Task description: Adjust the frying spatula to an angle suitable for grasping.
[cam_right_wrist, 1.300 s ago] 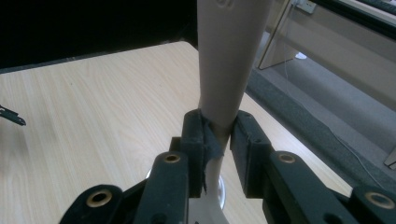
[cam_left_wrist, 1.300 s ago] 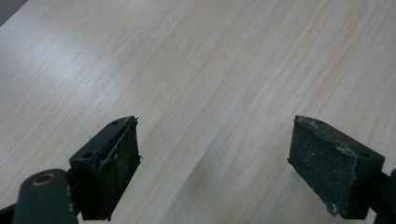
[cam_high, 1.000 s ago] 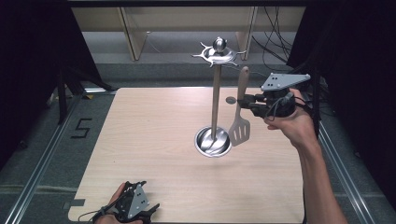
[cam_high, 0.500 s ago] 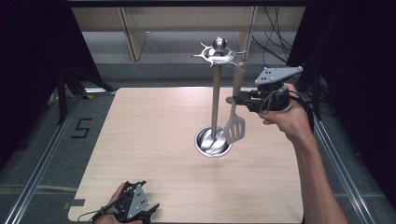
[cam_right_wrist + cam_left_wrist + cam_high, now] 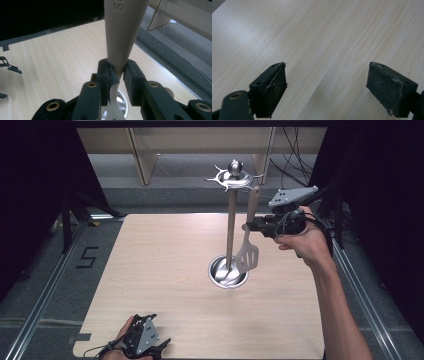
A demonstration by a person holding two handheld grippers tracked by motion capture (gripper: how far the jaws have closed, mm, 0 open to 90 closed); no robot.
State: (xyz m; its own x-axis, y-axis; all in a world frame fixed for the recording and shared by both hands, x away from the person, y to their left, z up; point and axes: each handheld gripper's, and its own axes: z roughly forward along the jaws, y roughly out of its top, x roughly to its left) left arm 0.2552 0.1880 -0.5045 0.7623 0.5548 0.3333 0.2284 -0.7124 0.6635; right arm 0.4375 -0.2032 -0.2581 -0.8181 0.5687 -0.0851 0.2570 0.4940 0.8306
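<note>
Matt beige plastic spatula [image 5: 248, 245], shiny metal stand [image 5: 230, 227], wood-grain table [image 5: 165, 270]

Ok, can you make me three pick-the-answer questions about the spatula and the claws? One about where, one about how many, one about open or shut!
1. Where is the spatula?
A. Flat on the table
B. Held up beside the stand's pole
C. On the floor

2. How many claws rest low at the table's near edge?
A. One
B. Two
C. None

3. How is the left claw?
A. Shut on a spoon
B. Shut on nothing
C. Open

Answers: 1 B, the right claw grips its handle next to the stand. 2 A, just the left claw sits there. 3 C, its jaws stand wide apart over bare table.
</note>
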